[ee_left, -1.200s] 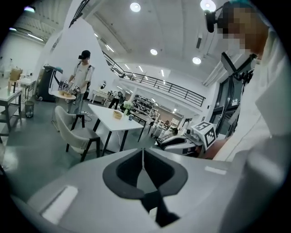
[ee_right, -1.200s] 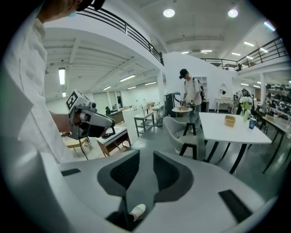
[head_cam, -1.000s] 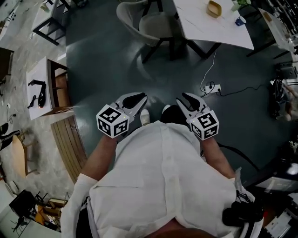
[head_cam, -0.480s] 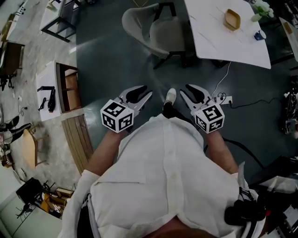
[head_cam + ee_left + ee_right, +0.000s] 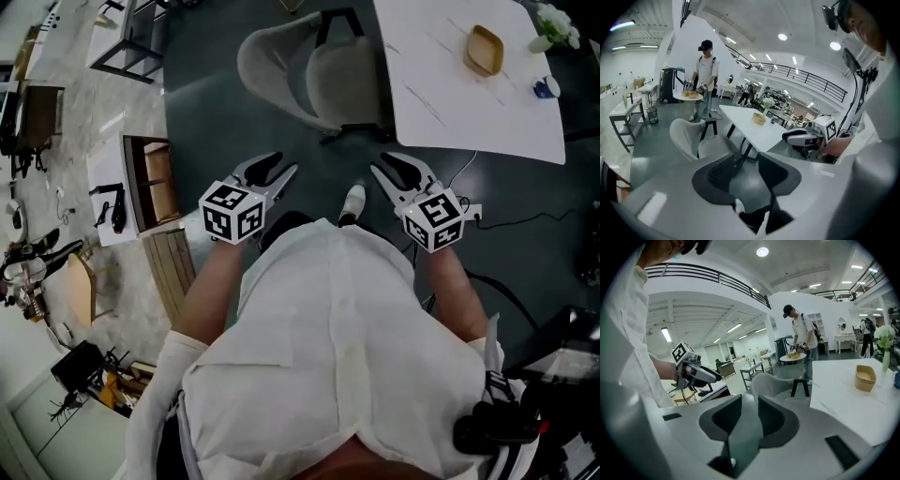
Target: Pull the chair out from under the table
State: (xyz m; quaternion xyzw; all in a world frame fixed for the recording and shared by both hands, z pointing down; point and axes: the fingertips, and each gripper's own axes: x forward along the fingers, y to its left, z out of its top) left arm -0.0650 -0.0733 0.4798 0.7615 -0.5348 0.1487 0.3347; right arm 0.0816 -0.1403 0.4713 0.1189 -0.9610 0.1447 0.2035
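A light grey shell chair point(image 5: 305, 67) stands on dark legs at the left edge of the white table point(image 5: 441, 103), its seat close to the tabletop. Both grippers hover in front of me, short of the chair and apart from it. My left gripper point(image 5: 278, 170) is open and empty; its jaws have just been opening. My right gripper point(image 5: 392, 171) is open with nothing between its pads. The left gripper view shows the chair point(image 5: 696, 140) and table point(image 5: 750, 124) beyond my left gripper point(image 5: 744, 161). In the right gripper view the chair point(image 5: 771, 380) lies past my right gripper point(image 5: 750, 404).
A wooden bowl point(image 5: 485, 50), a blue cup point(image 5: 546, 87) and a flower vase point(image 5: 555, 23) sit on the table. A power strip with cable point(image 5: 472, 214) lies on the floor at right. Wooden shelving point(image 5: 155, 183) stands left. A person point(image 5: 705, 70) stands by a far round table.
Both grippers have travelled forward with me toward the chair and table, which now sit nearer in the head view. The left jaws have spread apart.
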